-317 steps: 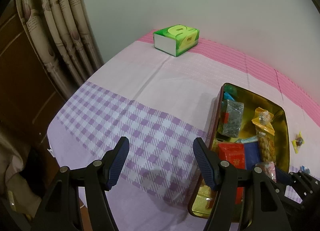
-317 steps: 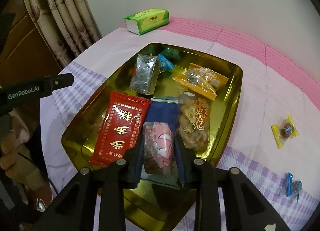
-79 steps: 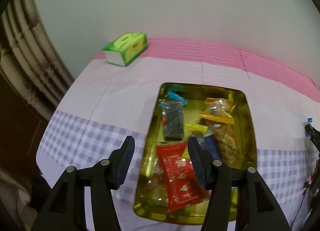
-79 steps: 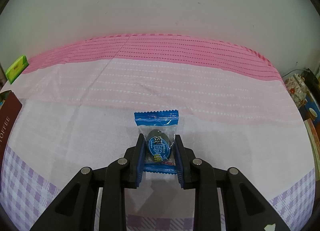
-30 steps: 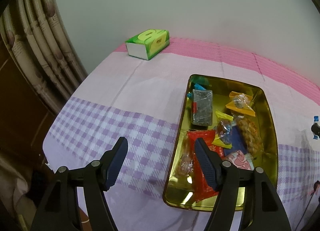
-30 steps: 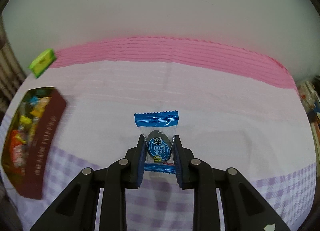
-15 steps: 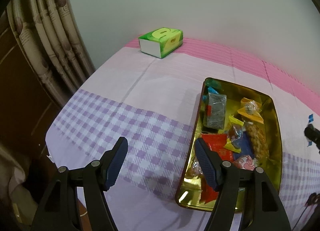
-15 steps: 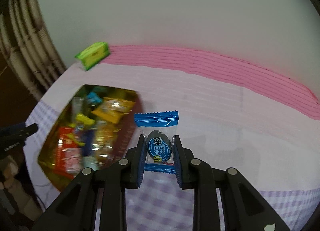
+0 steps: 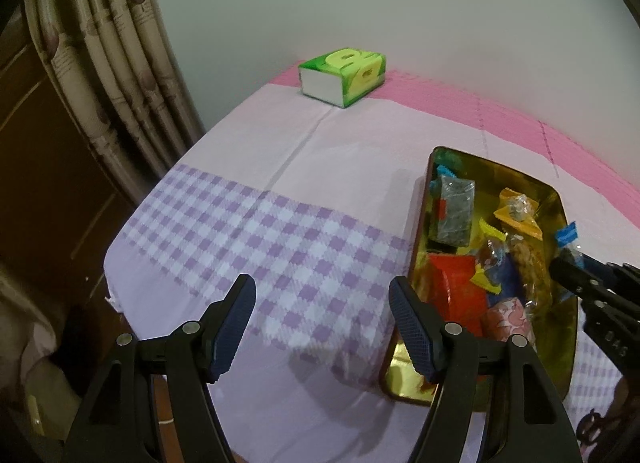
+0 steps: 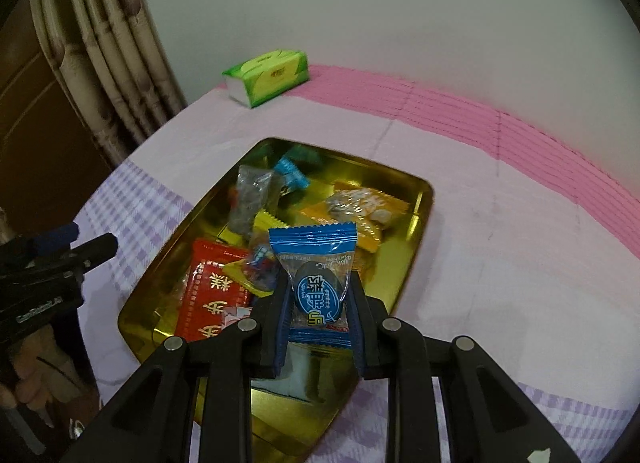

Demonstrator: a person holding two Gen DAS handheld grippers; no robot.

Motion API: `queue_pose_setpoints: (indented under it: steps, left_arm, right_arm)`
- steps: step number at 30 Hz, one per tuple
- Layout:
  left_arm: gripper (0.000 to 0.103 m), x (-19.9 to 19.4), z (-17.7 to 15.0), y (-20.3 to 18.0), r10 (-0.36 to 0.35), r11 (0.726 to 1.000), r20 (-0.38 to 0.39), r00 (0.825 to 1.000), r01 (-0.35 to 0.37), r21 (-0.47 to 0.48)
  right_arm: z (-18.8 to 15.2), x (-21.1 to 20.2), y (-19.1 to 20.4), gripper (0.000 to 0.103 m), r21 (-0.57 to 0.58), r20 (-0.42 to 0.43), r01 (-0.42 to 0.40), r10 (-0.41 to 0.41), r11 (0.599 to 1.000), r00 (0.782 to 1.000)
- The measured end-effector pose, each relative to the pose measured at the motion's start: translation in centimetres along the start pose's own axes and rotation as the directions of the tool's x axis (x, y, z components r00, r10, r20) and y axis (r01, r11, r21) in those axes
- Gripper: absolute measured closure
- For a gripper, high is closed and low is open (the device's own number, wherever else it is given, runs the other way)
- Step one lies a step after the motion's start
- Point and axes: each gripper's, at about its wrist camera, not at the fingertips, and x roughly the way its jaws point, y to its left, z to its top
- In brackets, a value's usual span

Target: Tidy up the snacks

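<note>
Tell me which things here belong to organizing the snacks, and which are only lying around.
Belong to the job:
- blue-wrapped candy, clamped in the right hand-held gripper
- gold rectangular metal tray holding snack packets
- open left hand-held gripper

Lying around:
- green tissue pack
- patterned beige curtain

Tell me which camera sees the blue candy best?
The right wrist view: the blue candy sits front and centre, pinched in the right tool above the gold tray. The left wrist view shows only its blue wrapper corner at the right edge.
</note>
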Motion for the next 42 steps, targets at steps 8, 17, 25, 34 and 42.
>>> queue_pose_setpoints:
  steps: [8, 17, 25, 34, 42]
  left_arm:
    - [0.033, 0.2, -0.2, 0.6, -0.007, 1.000, -0.013, 1.000, 0.007, -0.015]
    - [0.033, 0.4, -0.2, 0.3, -0.020, 1.000, -0.022, 1.000, 0.020, -0.007]
    - [0.033, 0.4, -0.4, -0.3, -0.024, 1.000, -0.025, 0.999, 0.024, 0.015]
    - [0.033, 0.4, -0.6, -0.7, -0.034, 0.999, -0.029, 0.999, 0.035, 0.026]
    - [0.033, 0.7, -0.6, -1.0, -0.038, 0.998, -0.048, 0.998, 0.040, 0.045]
  right_arm:
    - [-0.1, 2.1, 1.5, 0.079, -0.011, -0.035, 0.010, -0.010, 1.000, 0.999]
    - [-0.4, 2.8, 2.1, 0.079, 0.011, -0.052, -0.020, 0.020, 1.000, 0.998]
    - [-0.4, 2.6, 2.0, 0.077, 0.029, -0.045, -0.017, 0.018, 0.999, 0.999]
    - [-0.2, 1.2, 2.4, 0.054, 0.018, -0.008, -0.009, 0.009, 1.000, 1.000]
    - [-1.4, -1.7, 2.5, 0.031, 0.027, 0.020, 0.009, -0.010, 1.000, 1.000]
